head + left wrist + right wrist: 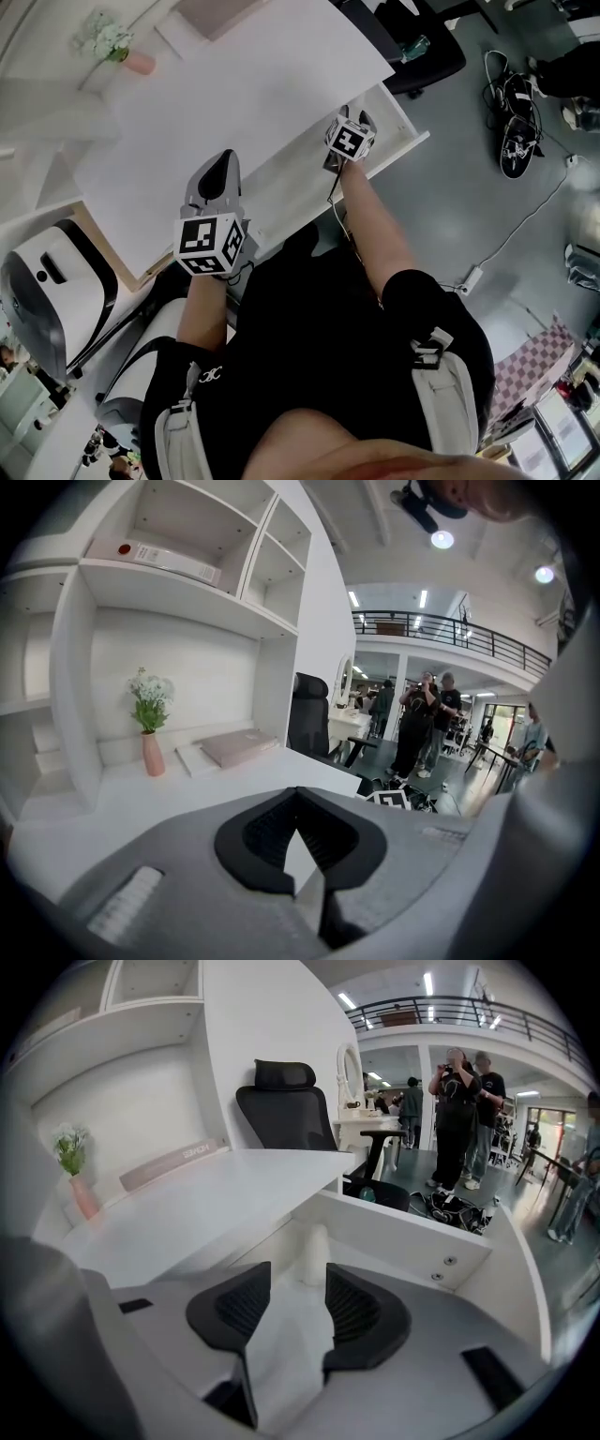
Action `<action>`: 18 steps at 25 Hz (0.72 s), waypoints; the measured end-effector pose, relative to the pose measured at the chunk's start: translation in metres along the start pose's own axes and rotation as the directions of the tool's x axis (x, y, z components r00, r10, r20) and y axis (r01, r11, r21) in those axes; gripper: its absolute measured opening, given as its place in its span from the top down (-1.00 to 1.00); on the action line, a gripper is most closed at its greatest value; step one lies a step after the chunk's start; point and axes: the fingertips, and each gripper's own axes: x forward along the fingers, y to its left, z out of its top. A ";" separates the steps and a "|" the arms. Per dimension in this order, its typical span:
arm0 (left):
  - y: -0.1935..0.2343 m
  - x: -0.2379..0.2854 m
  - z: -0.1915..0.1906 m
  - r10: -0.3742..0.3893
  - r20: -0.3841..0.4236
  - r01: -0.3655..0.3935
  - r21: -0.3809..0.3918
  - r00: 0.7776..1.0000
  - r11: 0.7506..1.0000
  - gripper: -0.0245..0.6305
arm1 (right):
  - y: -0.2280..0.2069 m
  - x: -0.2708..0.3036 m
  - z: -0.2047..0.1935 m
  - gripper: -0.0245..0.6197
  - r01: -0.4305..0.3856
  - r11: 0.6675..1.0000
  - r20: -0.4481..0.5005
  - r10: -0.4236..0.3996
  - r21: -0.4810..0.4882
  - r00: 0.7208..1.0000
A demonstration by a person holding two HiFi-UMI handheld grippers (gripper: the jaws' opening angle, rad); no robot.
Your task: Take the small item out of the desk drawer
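The white desk drawer (403,1232) stands pulled out at the right end of the white desk (234,84). Inside it stands a small white upright item (316,1252), near the far wall. My right gripper (298,1277) hangs over the drawer, tilted down, jaws open; the item lies just beyond the tips, not between the pads. The head view shows this gripper (361,120) at the drawer (405,141). My left gripper (298,792) hovers above the desktop, its tips meeting and nothing between them; it also appears in the head view (219,171).
A pink vase with flowers (150,733) and a pink flat box (234,745) sit at the desk's back. A black office chair (286,1105) stands right of the desk. People (459,1101) stand farther off. Cables and shoes (516,131) lie on the floor.
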 end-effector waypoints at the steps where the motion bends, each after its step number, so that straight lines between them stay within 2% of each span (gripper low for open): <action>1: 0.001 0.000 -0.002 0.005 -0.003 -0.005 0.000 1.000 1.000 0.88 | -0.001 0.005 -0.001 0.40 -0.001 1.000 -0.004 0.001 -0.004 1.000; 14: 0.016 0.016 -0.036 0.057 -0.089 -0.060 -0.021 0.994 0.998 0.88 | -0.024 0.059 0.001 0.36 0.033 0.998 -0.059 -0.036 -0.055 0.998; 18: 0.012 0.019 -0.041 0.054 -0.101 -0.056 -0.015 0.993 0.998 0.88 | -0.026 0.069 0.000 0.36 -0.003 0.999 -0.067 0.000 -0.047 0.998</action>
